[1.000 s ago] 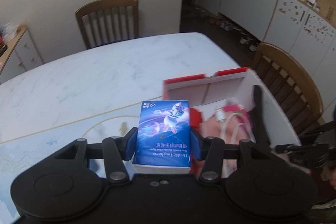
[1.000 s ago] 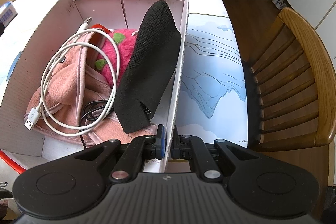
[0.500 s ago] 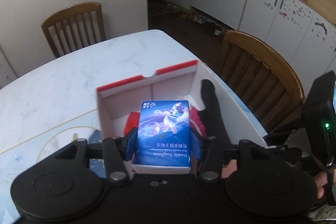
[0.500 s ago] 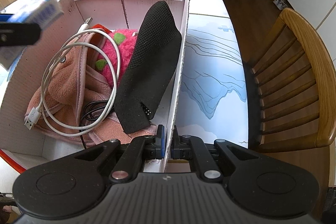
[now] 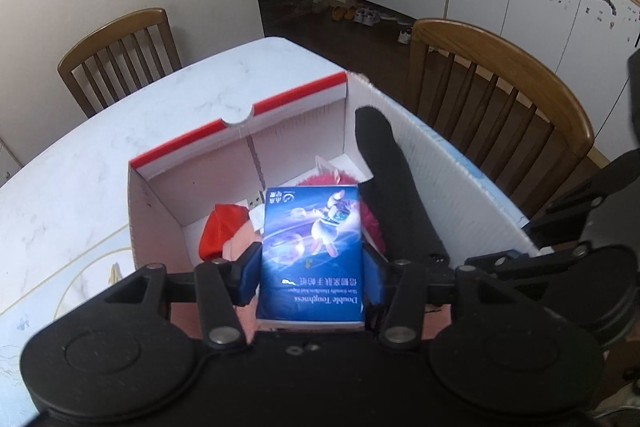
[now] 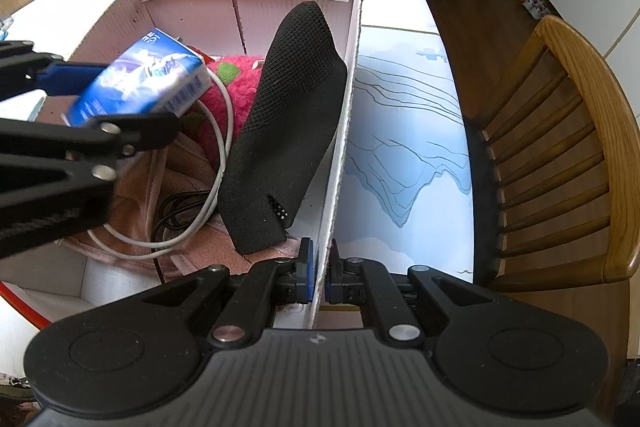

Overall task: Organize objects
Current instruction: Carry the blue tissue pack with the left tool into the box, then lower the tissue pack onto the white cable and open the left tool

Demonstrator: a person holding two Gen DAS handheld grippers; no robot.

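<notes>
Box (image 6: 348, 115) on the surface already holds most items: black insole (image 6: 280, 131) leaning against its right wall, pink cloth (image 6: 180, 183), white cable (image 6: 224, 115), fuzzy pink toy (image 6: 236, 75), red item (image 5: 218, 227).

L gripper (image 5: 312, 263): fingers roughly half open, clamped on both sides of the blue tissue pack (image 5: 312, 239), which sits between them, in the air above the box interior, tilted down, not yet touching the contents below.

R gripper (image 6: 319, 271): fingers nearly closed, pinching the box's right wall btwn them, prob. to steady it.

Judgement: task looks well along; left to do is lower the pack and release it inside. Can't tell whether more items wait outside the box.
</notes>
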